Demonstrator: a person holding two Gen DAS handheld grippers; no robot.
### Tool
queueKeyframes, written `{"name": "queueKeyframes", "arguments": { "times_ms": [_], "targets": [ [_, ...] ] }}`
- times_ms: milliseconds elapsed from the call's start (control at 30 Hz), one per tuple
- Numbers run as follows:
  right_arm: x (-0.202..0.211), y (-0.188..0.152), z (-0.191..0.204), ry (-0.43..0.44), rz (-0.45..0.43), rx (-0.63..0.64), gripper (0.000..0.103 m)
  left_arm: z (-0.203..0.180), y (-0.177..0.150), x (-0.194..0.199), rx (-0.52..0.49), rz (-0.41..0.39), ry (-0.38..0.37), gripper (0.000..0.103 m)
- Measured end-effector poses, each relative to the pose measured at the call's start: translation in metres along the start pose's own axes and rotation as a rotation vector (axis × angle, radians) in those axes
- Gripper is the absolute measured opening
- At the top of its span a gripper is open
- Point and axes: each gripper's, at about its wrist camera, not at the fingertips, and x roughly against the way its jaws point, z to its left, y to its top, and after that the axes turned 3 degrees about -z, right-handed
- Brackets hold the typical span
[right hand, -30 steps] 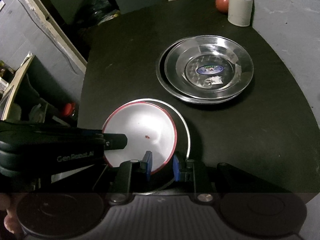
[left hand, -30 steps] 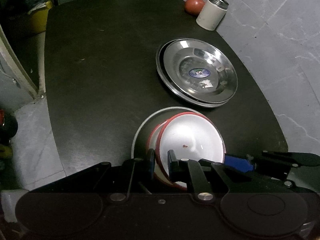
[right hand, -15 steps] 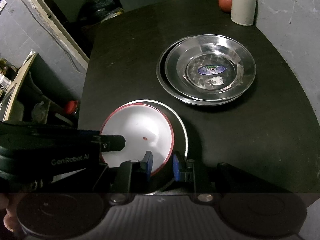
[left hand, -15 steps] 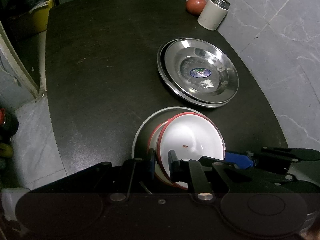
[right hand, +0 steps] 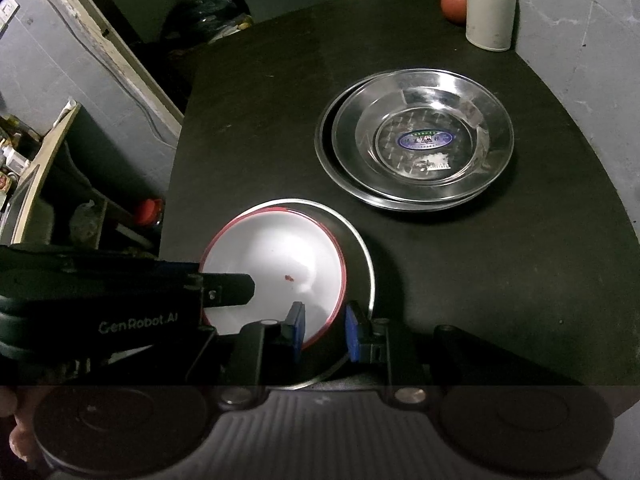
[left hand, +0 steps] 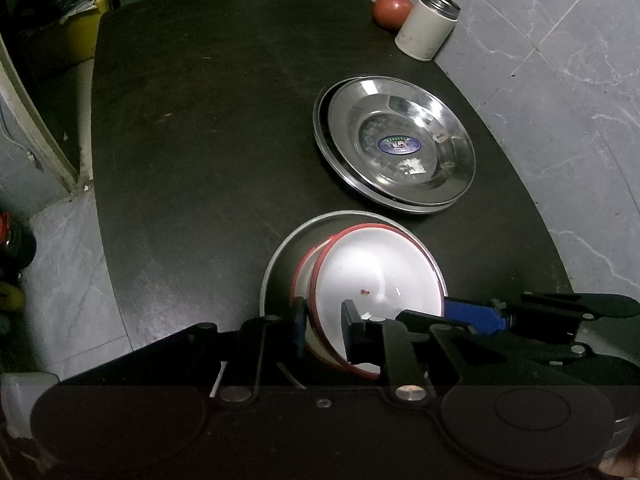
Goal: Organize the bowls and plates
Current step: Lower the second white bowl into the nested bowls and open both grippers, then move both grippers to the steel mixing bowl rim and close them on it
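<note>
Hiding the white bowl's (left hand: 376, 276) near rim, both grippers' fingers (left hand: 301, 328) straddle it.

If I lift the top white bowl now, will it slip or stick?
The white bowl looks glossy, so it may slide between the left gripper pads. It sits tilted in another red-rimmed bowl, probably loose. Likely rigid and light.

Dark table (left hand: 208, 128), grey marbled floor (left hand: 560, 52)
</note>
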Motion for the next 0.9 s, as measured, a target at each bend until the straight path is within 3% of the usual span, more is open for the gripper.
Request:
{"name": "queueKeyframes", "arguments": {
  "times_ms": [67, 100, 467, 633, 700, 800, 900],
  "targets": [
    [0.000, 0.000, 0.000, 0.001, 0.000, 0.000, 0.024, -0.001, 0.000, 0.001, -0.007, -0.001, 0.015, 0.026],
    [0.000, 0.000, -0.001, -0.001, 0.001, 0.000, 0.023, -0.002, -0.001, 0.000, -0.014, 0.004, 0.042, 0.034],
    [0.002, -0.002, 0.001, 0.007, -0.004, -0.002, 0.023, 0.005, -0.006, 0.000, 0.004, 0.016, 0.013, 0.034],
    [0.010, -0.003, -0.004, 0.013, -0.038, -0.016, 0.024, 0.007, -0.008, 0.008, 0.016, -0.014, -0.017, 0.045],
    [0.015, -0.003, -0.006, 0.012, -0.059, -0.024, 0.030, 0.007, -0.008, 0.013, 0.021, -0.032, -0.028, 0.051],
    [0.021, -0.005, -0.013, -0.004, -0.083, -0.040, 0.042, 0.006, -0.007, 0.020, 0.006, -0.067, 0.021, 0.077],
    [0.027, -0.007, -0.019, -0.004, -0.105, -0.057, 0.054, 0.009, -0.005, 0.025, 0.000, -0.097, 0.037, 0.079]
  ]
}}
